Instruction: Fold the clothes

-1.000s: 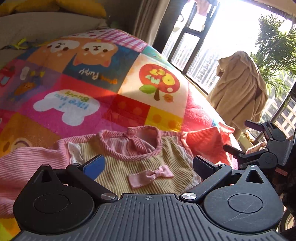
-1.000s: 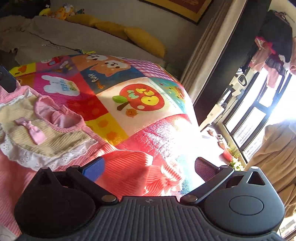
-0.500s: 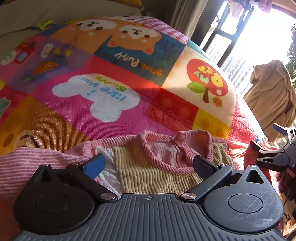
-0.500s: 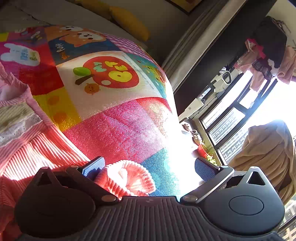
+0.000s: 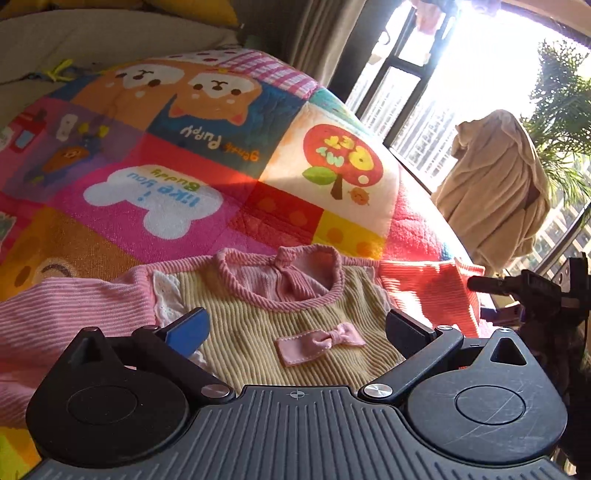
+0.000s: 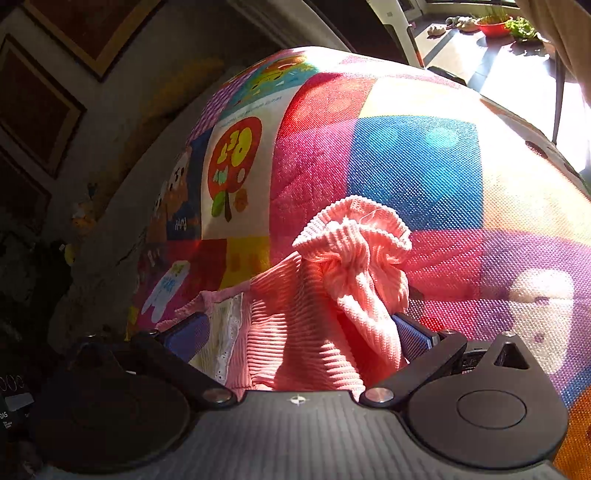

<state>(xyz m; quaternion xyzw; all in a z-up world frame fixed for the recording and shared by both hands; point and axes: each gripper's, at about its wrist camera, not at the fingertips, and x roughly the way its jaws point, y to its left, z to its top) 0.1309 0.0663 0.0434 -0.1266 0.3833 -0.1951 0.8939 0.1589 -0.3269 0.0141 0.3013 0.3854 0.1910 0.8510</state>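
A small pink ribbed top point(image 5: 74, 310) with a beige corduroy front and a pink bow point(image 5: 317, 343) lies flat on a colourful patchwork quilt point(image 5: 184, 199). My left gripper point(image 5: 295, 326) hovers open just above its chest, one finger at each side of the bow. In the right wrist view the top's sunlit sleeve point(image 6: 332, 314) and ruffled cuff point(image 6: 354, 236) lie bunched between the wide-apart fingers of my right gripper point(image 6: 301, 334), which is open. The right gripper point(image 5: 517, 288) also shows at the sleeve's end in the left wrist view.
The quilt point(image 6: 413, 166) falls away at its right edge towards a bright window point(image 5: 424, 92). A beige cloth point(image 5: 498, 184) hangs draped beside a plant point(image 5: 565, 110). A grey cover and yellow pillows point(image 5: 192, 7) lie beyond the quilt.
My right gripper has swung round and come down over the sleeve, so the cuff now sits between its fingers. My left gripper has drawn back a little; the bow is in view again.
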